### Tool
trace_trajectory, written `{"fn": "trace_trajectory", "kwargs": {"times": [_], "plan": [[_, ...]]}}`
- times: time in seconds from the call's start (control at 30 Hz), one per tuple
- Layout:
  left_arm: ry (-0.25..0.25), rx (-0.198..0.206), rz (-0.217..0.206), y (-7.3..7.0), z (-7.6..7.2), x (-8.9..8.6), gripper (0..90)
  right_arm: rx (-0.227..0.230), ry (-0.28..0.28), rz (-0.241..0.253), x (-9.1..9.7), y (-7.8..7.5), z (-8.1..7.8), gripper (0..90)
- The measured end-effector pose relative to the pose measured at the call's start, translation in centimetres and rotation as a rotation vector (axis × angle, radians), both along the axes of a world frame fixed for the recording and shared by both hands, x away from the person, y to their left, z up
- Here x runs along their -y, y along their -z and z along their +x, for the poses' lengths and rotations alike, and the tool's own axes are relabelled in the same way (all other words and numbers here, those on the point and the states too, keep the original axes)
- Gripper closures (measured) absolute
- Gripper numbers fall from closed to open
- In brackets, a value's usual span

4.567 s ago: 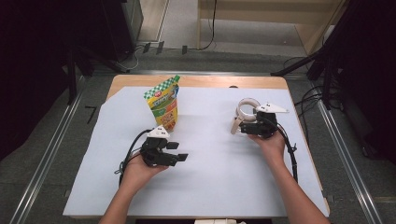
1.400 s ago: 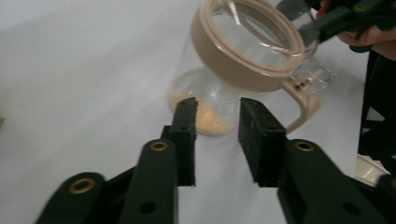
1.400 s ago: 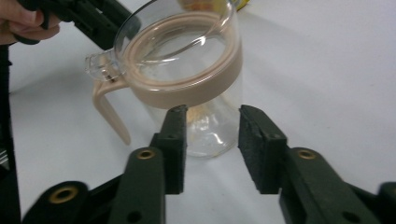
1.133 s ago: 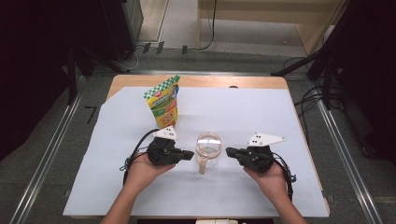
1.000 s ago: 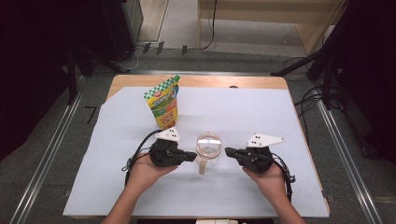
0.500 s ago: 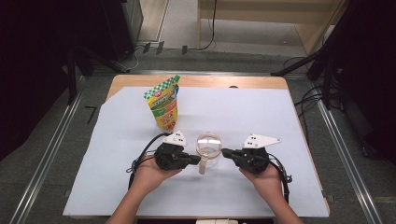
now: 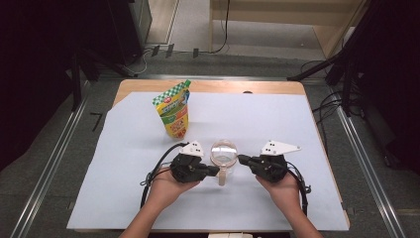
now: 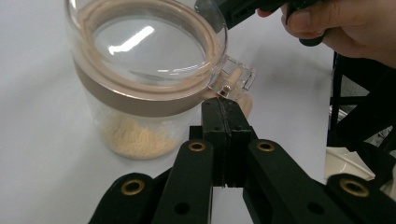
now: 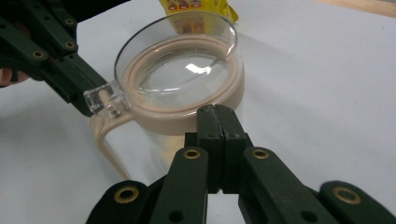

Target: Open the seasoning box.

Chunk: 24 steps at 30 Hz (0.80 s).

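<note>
both tongs pressed together, left tongs (image 8: 223,108) at the jar (image 7: 224,153) lid's tab, right tongs (image 9: 216,114) at its rim

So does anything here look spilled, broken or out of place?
Nothing stands out. The clear lidded jar stands upright on the white sheet, lid on, its beige powder inside. The yellow refill pouch stands upright behind it. The left gripper and right gripper flank the jar with jaws shut.
</note>
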State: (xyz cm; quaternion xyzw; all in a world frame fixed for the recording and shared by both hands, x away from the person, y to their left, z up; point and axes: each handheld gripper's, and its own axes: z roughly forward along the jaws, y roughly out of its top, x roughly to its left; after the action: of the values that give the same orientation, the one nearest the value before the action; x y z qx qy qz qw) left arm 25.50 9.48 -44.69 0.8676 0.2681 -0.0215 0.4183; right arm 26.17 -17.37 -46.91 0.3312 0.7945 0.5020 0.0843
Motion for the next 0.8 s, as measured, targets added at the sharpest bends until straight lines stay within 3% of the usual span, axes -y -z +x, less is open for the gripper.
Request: {"fn": "trace_trajectory", "kwargs": {"times": [0.27,0.37,0.47,0.8], "plan": [[0.009,0.009,-0.010,0.1,-0.3,1.5,90.0,0.010,0.032,-0.006,0.3,0.1,0.5,90.0],[0.044,-0.007,-0.042,0.3,-0.4,2.3,90.0,-0.032,0.050,-0.009,0.5,0.3,0.6,90.0],[0.061,-0.007,-0.044,0.4,-0.5,2.9,90.0,-0.043,0.055,-0.007,0.8,0.2,0.3,90.0],[0.067,-0.008,-0.022,-0.5,0.0,0.7,89.0,-0.052,0.040,-0.010,1.5,-0.6,-1.9,90.0]]}}
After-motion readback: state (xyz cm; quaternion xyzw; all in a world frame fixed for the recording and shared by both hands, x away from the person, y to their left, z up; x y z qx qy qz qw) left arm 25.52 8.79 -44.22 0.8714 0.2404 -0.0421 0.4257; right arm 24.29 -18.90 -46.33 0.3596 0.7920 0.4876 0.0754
